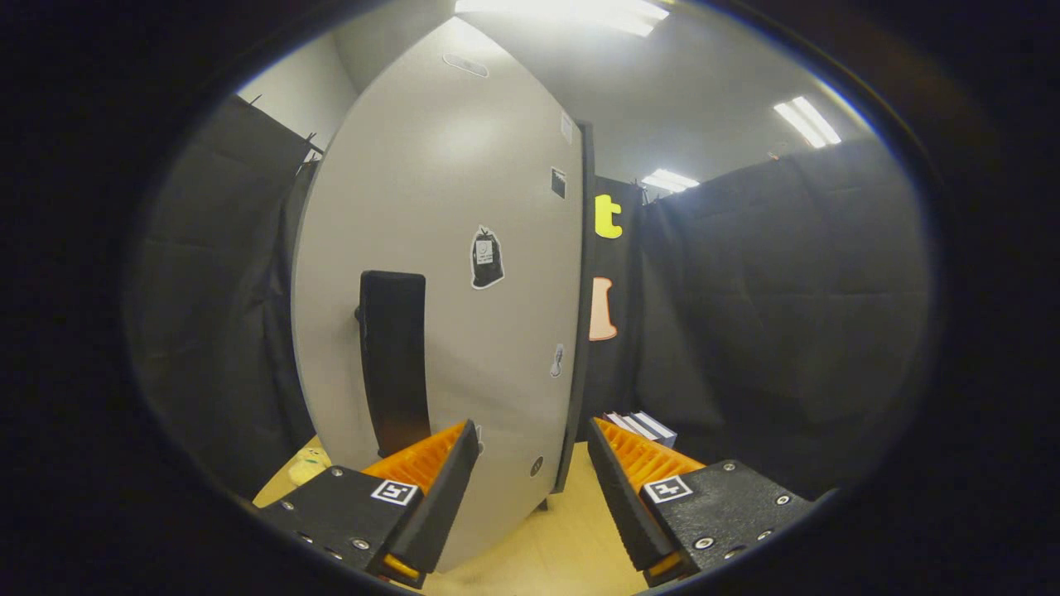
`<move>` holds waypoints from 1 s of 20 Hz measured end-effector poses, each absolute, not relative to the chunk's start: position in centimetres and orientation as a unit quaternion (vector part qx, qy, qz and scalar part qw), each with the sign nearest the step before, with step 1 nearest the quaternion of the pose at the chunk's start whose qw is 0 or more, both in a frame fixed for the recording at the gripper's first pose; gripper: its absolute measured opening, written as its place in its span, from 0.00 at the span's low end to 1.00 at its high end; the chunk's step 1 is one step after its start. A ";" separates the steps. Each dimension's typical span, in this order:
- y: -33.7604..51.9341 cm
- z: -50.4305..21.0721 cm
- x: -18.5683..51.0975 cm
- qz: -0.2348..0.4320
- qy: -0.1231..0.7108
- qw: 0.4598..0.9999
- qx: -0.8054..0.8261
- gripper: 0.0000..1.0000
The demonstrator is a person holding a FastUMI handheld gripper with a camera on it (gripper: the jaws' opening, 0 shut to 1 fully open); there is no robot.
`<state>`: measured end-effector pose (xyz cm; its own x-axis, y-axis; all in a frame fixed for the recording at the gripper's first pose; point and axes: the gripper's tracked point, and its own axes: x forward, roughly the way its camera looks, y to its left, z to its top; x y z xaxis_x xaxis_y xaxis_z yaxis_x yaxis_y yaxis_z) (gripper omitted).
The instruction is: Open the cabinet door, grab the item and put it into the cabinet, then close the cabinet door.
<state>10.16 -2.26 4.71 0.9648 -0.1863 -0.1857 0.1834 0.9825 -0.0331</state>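
1. One cabinet door (439,248) is counted, pale grey and standing just ahead of the claw (530,480).
2. One black handle (394,356) can be seen on it, upright, a bit beyond the left finger.
3. Stickers on the door: about six can be made out, the biggest being a dark one (487,258) near the middle. The rest are too tiny to be told apart properly.
4. Two fingers (422,472) are counted on the claw, spread apart, nothing held between them.
5. One small stack of books (642,427) is spotted on the counter (571,538), beyond the right finger. Exact book count can't be told.
6. One yellowish item (308,465) is seen by the door's left edge.
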 end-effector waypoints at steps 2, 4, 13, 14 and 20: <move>-0.6 4.7 11.4 -0.079 0.094 0.992 -0.006 0.84; 0.8 4.4 12.7 -0.067 0.095 0.993 -0.002 0.85; 6.3 3.2 17.6 -0.022 0.100 0.995 -0.005 0.85; 6.3 3.2 17.4 -0.023 0.099 0.995 -0.007 0.84; 6.8 3.3 18.2 -0.015 0.092 0.996 0.002 0.86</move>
<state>18.17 6.77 3.26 0.9825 -0.0292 -0.1840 0.0299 0.9996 0.0008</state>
